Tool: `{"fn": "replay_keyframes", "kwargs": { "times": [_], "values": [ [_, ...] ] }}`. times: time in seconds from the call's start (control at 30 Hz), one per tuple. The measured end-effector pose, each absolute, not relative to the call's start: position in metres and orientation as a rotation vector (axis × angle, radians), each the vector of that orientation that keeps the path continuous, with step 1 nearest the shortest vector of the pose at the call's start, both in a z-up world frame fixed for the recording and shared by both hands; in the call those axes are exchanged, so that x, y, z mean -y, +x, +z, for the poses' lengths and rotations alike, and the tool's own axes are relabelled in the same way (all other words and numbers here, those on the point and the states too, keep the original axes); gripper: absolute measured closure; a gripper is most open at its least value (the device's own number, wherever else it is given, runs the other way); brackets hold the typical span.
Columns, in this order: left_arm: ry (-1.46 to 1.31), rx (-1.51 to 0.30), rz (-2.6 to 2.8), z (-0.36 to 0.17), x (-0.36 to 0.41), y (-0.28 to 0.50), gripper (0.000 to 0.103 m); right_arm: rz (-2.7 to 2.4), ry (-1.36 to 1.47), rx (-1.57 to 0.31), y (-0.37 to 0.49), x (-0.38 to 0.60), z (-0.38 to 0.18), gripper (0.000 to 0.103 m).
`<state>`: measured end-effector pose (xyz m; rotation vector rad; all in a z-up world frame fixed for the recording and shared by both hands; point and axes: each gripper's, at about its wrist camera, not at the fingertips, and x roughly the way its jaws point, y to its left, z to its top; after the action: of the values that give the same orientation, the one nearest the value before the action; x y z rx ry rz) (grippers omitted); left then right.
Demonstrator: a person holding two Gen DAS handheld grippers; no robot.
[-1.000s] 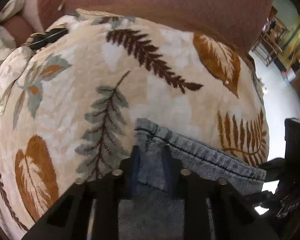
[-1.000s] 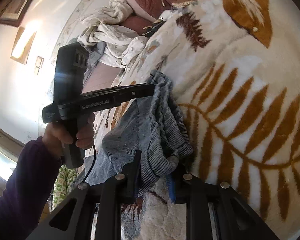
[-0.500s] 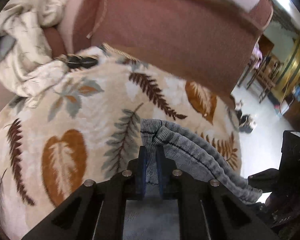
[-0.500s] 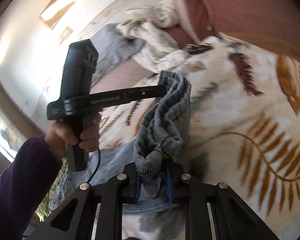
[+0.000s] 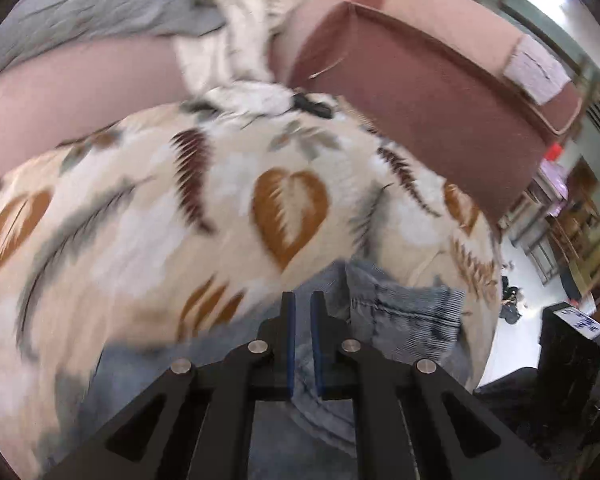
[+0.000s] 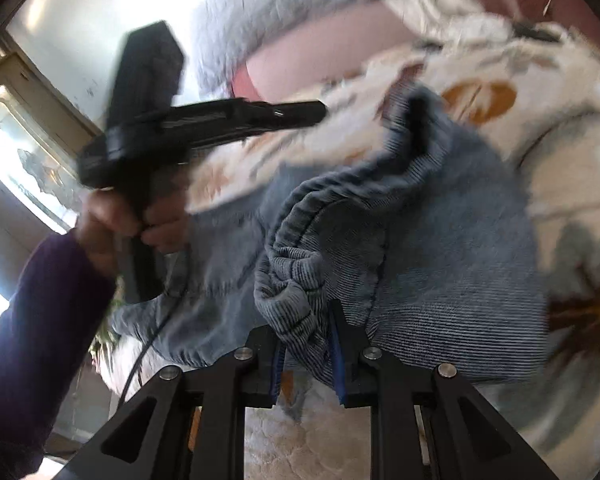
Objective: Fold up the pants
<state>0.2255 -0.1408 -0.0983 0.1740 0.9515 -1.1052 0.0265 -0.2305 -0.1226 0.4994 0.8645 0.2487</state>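
Observation:
The pants [image 6: 440,248] are blue-grey ribbed denim, lying doubled over on a cream blanket [image 5: 148,240] printed with leaves. My right gripper [image 6: 306,344] is shut on a bunched edge of the pants. My left gripper [image 5: 302,320] has its jaws nearly together with pants cloth [image 5: 404,312] between and around them. In the right wrist view the left gripper [image 6: 316,110] is held by a hand at the left, its tip at the far edge of the pants. Both views are blurred by motion.
A maroon sofa back [image 5: 420,92] runs behind the blanket. A crumpled white cloth [image 5: 240,52] and a grey cloth [image 5: 100,0] lie at the back left. A small black object [image 5: 312,106] lies at the blanket's far edge. Floor and chairs [image 5: 548,232] are at the right.
Both grippers have carried the pants edge across the blanket towards the left and lower. The lifted, hanging fold now lies spread over the rest of the pants.

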Motion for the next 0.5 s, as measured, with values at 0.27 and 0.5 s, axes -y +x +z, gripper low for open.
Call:
{"fn": "replay_keyframes", "kwargs": {
  "times": [0.27,0.5],
  "values": [
    [0.073,-0.915,-0.954,-0.097,0.086,0.204,0.096,0.394,0.598,-0.777,0.017,0.250,-0.096,0.032],
    [0.035,-0.885,-0.987,-0.085,0.077,0.147,0.096,0.317,0.718,-0.682,-0.003,0.289,-0.078,0.031]
  ]
}}
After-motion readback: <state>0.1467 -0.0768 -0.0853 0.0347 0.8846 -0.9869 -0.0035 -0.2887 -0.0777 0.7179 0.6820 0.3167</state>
